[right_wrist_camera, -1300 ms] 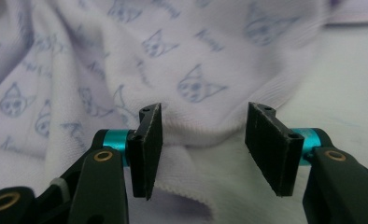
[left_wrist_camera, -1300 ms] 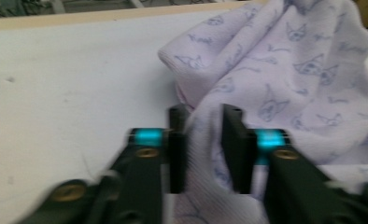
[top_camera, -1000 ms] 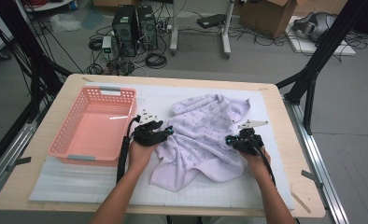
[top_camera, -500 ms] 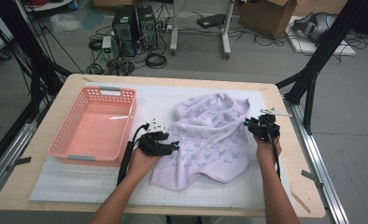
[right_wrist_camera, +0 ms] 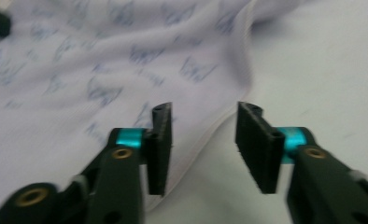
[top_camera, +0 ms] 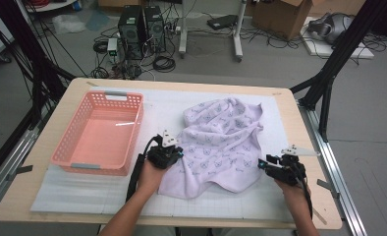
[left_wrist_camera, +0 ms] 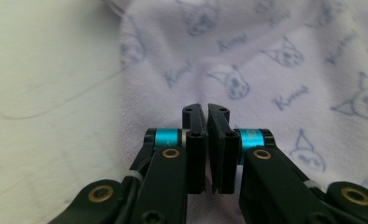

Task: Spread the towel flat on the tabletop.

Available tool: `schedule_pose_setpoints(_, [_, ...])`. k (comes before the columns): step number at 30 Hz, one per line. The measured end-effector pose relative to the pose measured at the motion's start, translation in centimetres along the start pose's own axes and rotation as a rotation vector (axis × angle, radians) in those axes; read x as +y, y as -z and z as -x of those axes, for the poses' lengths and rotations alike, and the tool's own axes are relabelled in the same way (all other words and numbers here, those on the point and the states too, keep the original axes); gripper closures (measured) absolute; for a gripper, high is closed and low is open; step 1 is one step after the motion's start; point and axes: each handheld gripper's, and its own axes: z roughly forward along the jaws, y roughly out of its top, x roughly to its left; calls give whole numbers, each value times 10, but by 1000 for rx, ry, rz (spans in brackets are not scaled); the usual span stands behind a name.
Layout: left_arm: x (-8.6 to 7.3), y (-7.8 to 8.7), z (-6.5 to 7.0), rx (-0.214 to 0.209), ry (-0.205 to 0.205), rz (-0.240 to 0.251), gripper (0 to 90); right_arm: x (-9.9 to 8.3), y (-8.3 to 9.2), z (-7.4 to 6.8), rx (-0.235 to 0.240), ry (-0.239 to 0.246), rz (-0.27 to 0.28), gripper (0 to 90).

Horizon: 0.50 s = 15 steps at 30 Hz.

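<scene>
A lilac towel (top_camera: 221, 142) with a cat print lies spread and rumpled on the white mat (top_camera: 162, 105). My left gripper (top_camera: 178, 154) sits at the towel's left edge. In the left gripper view its jaws (left_wrist_camera: 208, 109) have just closed, pads together and pressed into the cloth (left_wrist_camera: 275, 56), pinching it as far as I can tell. My right gripper (top_camera: 264, 163) is low at the towel's near right corner. Its jaws (right_wrist_camera: 203, 140) have just been opening and stand apart above the towel's hem (right_wrist_camera: 219, 126), not touching it.
A pink plastic basket (top_camera: 118, 94) stands on the left of the mat, close to my left hand. The wooden table's right edge (top_camera: 309, 147) is just beyond my right hand. Black frame posts rise at both sides of the table.
My right hand has come from the towel's far right edge back to its near right corner, jaws wider. The left gripper's jaws have closed at the left edge. The towel lies flatter.
</scene>
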Motion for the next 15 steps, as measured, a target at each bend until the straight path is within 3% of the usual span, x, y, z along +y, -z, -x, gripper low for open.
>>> schedule_pose_setpoints(2, [2,4,-8,37,52,46,860,-5,-9,-3,32,18,-32,509])
schedule_pose_setpoints(3, [2,6,-12,51,80,68,860,-5,-14,-6,23,39,-56,574])
schedule_pose_setpoints(5, [2,8,-20,71,106,85,859,1,-22,-12,-25,86,-73,822])
schedule_pose_setpoints(6, [2,8,-22,83,114,92,860,5,-25,-12,-40,102,-69,832])
schedule_pose_setpoints(10, [1,4,-27,143,100,119,860,24,-44,-14,-194,132,-69,851])
schedule_pose_setpoints(13, [1,-1,-27,152,116,129,860,33,-55,-13,-326,144,-59,824])
schedule_pose_setpoints(15, [0,-2,-25,134,133,126,805,37,-57,-10,-298,87,-47,735])
